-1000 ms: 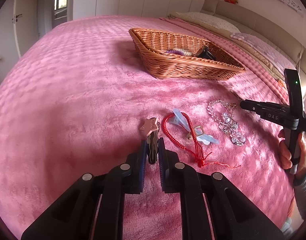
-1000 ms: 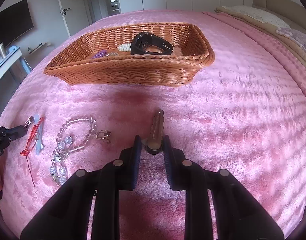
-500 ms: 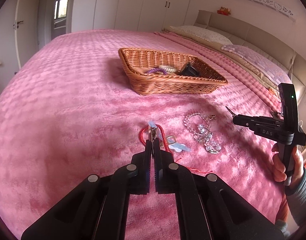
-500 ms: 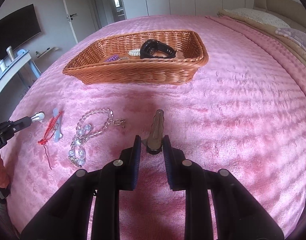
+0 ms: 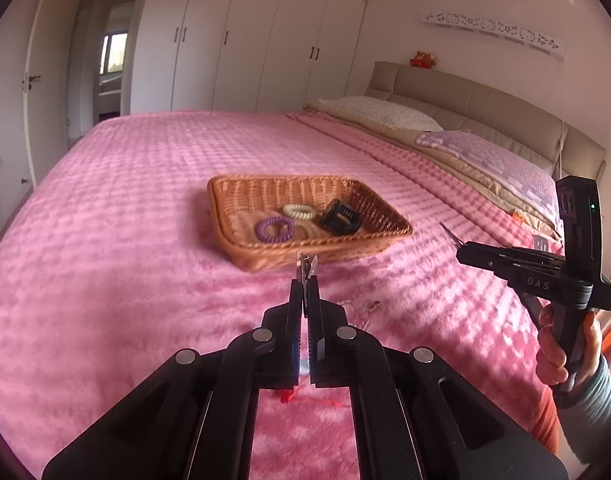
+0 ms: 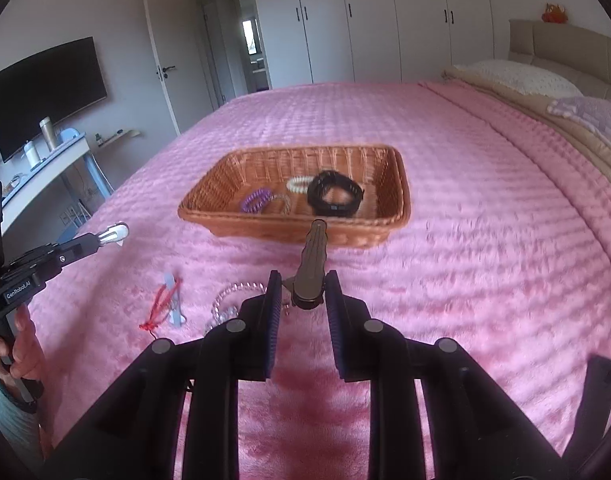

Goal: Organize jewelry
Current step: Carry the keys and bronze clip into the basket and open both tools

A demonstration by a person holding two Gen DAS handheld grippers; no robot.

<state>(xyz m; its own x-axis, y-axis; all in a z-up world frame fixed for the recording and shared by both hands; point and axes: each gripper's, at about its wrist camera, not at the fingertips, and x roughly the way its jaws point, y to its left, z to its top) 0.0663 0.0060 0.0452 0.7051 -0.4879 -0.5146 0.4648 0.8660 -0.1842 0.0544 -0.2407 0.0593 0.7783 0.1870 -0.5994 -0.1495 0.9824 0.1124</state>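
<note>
At the bottom centre of the left wrist view, the left gripper [image 5: 305, 280] is pinching a small metal hair clip [image 5: 306, 267] between nearly touching fingers; only the clip's silvery tip is sticking out past them, so the hold looks thin. At the bottom centre of the right wrist view, the right gripper [image 6: 303, 300] is clamping the base of a brownish hair clip [image 6: 312, 258] that is pointing forward, with its fingers spread only as wide as that base.

Below and left of those fingers, a red cord bracelet [image 6: 161, 304] and a clear bead bracelet [image 6: 225, 304] are lying on the pink bedspread [image 6: 485, 240], apart from each other and not yet put away.

Further back, in the middle of both frames, the wicker basket [image 5: 225, 216] is sitting on the bed, holding a purple coil hair tie [image 5: 274, 229], a cream coil hair tie [image 5: 299, 211] and a black watch [image 5: 339, 219].

Judging from this, both clips are heading for the basket. The silver clip could slip or twist out of its narrow pinch during the carry and sink into the plush cover. Releasing early would drop either clip short of the near rim. Both grippers converging on the basket at once could knock together.
</note>
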